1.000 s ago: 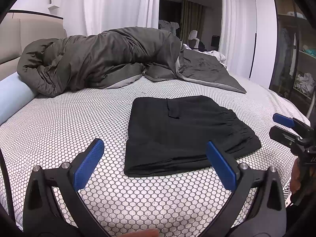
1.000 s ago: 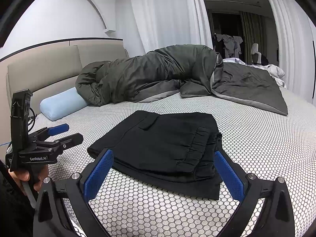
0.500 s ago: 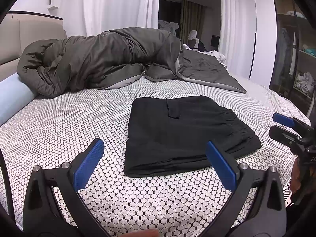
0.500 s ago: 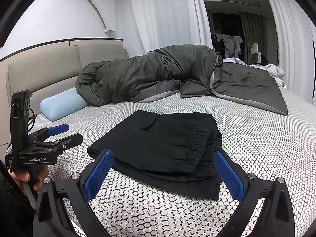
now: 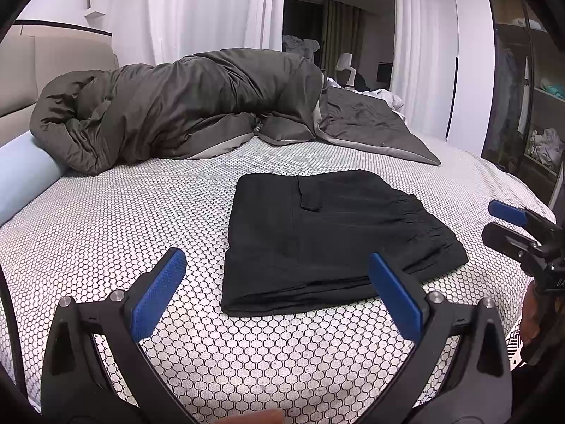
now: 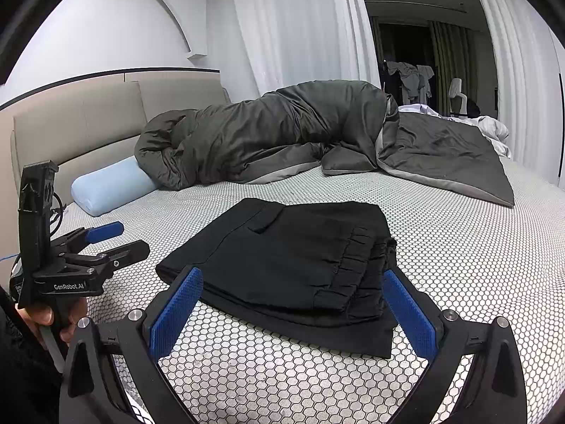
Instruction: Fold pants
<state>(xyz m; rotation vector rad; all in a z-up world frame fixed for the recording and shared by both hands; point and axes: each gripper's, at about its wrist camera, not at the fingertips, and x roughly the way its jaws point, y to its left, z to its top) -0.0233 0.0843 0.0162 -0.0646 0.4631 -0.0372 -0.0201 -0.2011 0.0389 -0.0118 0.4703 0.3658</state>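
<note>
Pants: black fabric pants [image 5: 328, 236] lay on the white honeycomb-patterned bed sheet [image 5: 116, 219] as a compact stacked rectangle, with the gathered elastic waistband [image 6: 356, 265] toward the right side and a pocket flap on top. Layers looked squared at the near edge, though the lowest layer stuck out a little beyond the stack in the right wrist view.

Left gripper [image 5: 277, 291] hovered short of the near edge, blue pads spread wide, nothing between them. Right gripper [image 6: 291, 309] likewise hung over the waistband corner, fingers spread apart and empty, not touching cloth.

Judgement: folding appeared finished or nearly so; step in hand read as release and check. Next move, if any, would call for a light tuck of the protruding bottom layer, or simply drawing both tools clear without dragging the stack.

Dark grey rumpled duvet [image 5: 183, 109] and pale blue bolster pillow [image 6: 109, 187] sat well apart behind.
</note>
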